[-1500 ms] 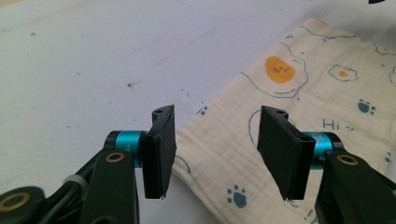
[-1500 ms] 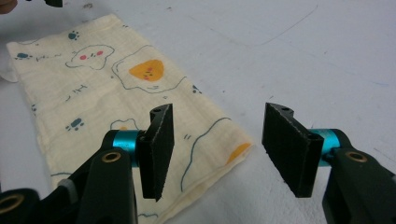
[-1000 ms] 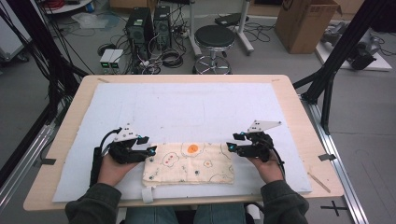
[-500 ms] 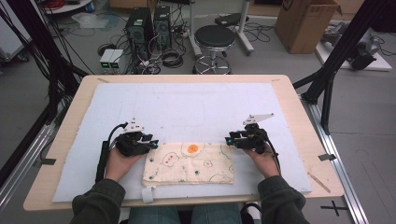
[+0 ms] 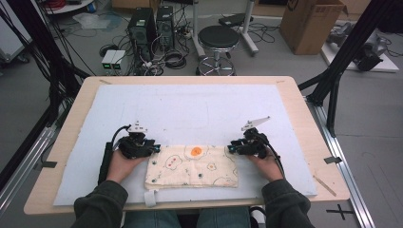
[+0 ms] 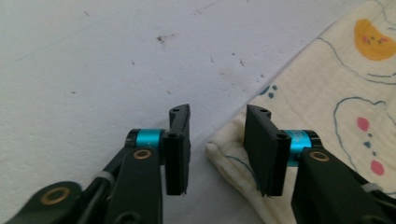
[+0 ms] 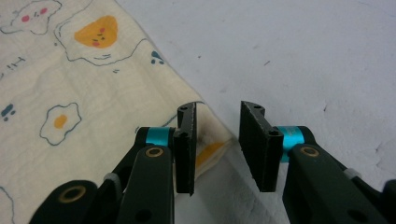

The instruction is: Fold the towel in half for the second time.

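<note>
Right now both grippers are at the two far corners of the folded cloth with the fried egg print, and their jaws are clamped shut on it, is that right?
Not quite. The left gripper and right gripper are at the far corners of the folded cloth, but their jaws, which have just been closing, still stand apart. In each gripper view a gap shows between the jaws, with the cloth corner lying in it, unpinched.

No words, brand names or numbers can be read anywhere. The only sign is a black cross marked on the floor (image 5: 343,211) — just off the table's (image 5: 304,102) near right corner. The cloth (image 5: 192,166) on that table carries printed fried-egg figures and small scribbled marks — none of them legible as letters. Any print on the cardboard box (image 5: 311,21) beyond the table is too blurred to read.
</note>
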`<state>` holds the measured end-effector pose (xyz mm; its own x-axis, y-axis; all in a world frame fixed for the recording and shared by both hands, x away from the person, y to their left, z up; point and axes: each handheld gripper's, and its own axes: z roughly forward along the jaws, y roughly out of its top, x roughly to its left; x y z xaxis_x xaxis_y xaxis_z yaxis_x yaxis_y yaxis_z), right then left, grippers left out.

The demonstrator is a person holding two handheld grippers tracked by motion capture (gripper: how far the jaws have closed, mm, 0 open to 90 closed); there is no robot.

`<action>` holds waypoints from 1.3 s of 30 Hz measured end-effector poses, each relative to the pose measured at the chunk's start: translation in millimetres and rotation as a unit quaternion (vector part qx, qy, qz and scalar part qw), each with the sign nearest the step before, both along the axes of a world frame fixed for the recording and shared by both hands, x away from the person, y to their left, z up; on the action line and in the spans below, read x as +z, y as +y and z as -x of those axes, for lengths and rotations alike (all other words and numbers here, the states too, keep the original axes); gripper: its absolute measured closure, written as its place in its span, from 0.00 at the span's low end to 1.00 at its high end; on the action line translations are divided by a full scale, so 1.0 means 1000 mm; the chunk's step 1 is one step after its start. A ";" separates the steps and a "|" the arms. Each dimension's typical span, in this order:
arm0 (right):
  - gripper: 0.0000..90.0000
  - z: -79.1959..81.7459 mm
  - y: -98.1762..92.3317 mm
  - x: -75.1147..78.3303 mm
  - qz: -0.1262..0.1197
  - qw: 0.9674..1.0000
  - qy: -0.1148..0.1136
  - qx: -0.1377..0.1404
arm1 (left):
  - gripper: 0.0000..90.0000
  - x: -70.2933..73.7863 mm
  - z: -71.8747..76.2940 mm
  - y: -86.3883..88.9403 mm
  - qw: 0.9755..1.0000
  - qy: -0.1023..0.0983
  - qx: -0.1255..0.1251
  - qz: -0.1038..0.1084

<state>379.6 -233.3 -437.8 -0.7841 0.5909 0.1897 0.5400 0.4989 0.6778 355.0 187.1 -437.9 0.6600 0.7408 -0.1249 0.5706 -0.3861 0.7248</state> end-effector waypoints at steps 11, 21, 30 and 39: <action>0.91 0.001 0.003 -0.001 -0.001 1.000 0.000 0.017 | 0.92 0.001 0.004 -0.005 1.000 0.002 -0.028 -0.008; 0.94 0.001 0.004 0.009 0.001 1.000 -0.003 0.027 | 0.94 0.011 0.007 -0.002 0.999 -0.028 -0.017 -0.012; 0.95 -0.015 0.012 0.024 0.007 1.000 -0.017 0.019 | 0.95 0.017 -0.001 0.007 0.999 -0.050 0.015 0.010; 0.95 -0.057 0.022 0.040 -0.004 1.000 -0.013 -0.020 | 0.95 0.039 -0.030 0.011 0.995 -0.088 0.045 0.015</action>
<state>436.3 -211.8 -397.3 -0.7650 0.6198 0.1749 0.5414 0.4719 0.6959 384.5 198.0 -399.0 0.6046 0.7957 -0.0363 0.4659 -0.3162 0.8264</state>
